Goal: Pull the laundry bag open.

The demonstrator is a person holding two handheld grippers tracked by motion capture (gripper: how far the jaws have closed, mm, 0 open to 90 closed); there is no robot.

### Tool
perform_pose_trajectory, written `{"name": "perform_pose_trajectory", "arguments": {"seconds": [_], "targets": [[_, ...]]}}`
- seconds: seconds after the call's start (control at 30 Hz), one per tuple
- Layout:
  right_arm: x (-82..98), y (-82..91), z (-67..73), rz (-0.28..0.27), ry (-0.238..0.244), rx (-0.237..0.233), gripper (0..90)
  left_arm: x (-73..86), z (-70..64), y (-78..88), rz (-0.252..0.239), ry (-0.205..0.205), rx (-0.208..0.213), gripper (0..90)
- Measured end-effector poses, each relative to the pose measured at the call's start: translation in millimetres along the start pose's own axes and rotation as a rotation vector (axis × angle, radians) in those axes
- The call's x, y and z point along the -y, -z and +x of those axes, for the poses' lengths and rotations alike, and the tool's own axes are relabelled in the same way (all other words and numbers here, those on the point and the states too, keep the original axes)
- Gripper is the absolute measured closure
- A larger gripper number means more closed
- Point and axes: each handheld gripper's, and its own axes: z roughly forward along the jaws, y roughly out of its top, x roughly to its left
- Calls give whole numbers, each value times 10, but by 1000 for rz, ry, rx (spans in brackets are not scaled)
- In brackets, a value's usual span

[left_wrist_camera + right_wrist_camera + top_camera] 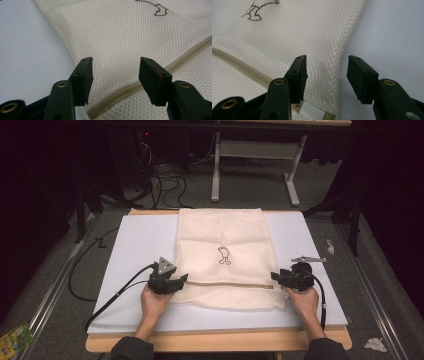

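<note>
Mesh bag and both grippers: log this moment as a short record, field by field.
item: cream mesh bag, lying flat
surface: white board
zipper: runs across the bag between the two grippers
motif: small dark outline figure
left gripper: open, at the bag's left edge, mesh between the jaws, not pinched
right gripper: open, at the bag's right edge, straddling it, not pinched

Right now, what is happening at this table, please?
A person works on a cream mesh bag that lies flat on a white board, with a gripper in each hand. The left gripper is at the bag's left edge and the right gripper at its right edge, both near the zipper. Both stand open; in each gripper view the mesh lies between the jaws, but the pads do not press on it.
</note>
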Motion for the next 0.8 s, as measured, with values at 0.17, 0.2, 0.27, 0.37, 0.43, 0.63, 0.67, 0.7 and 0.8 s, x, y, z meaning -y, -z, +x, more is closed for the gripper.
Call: {"name": "perform_pose_trajectory", "arguments": {"seconds": [0.17, 0.2, 0.27, 0.37, 0.43, 0.63, 0.67, 0.7, 0.8], "targets": [[-11, -39, 4, 14, -12, -11, 496, 51, -22, -61, 5, 15, 12, 445], [-16, -47, 8, 18, -16, -13, 495, 57, -29, -72, 5, 17, 17, 445], [-39, -72, 26, 29, -19, -18, 489, 67, -42, -96, 5, 24, 25, 442], [-53, -96, 37, 43, -23, -19, 485, 82, -52, -142, 11, 36, 36, 439], [-67, -120, 44, 56, -28, -14, 481, 92, -58, -167, 14, 40, 36, 436], [-62, -179, 63, 114, -47, -31, 456, 98, -54, -206, 32, 51, 43, 440], [-62, -179, 63, 114, -47, -31, 456, 97, -50, -209, 34, 50, 43, 440], [-52, -170, 69, 117, -42, -34, 454, 97, -46, -212, 38, 50, 43, 442], [-44, -160, 83, 122, -45, -35, 448, 95, -45, -227, 51, 51, 42, 447]]}}
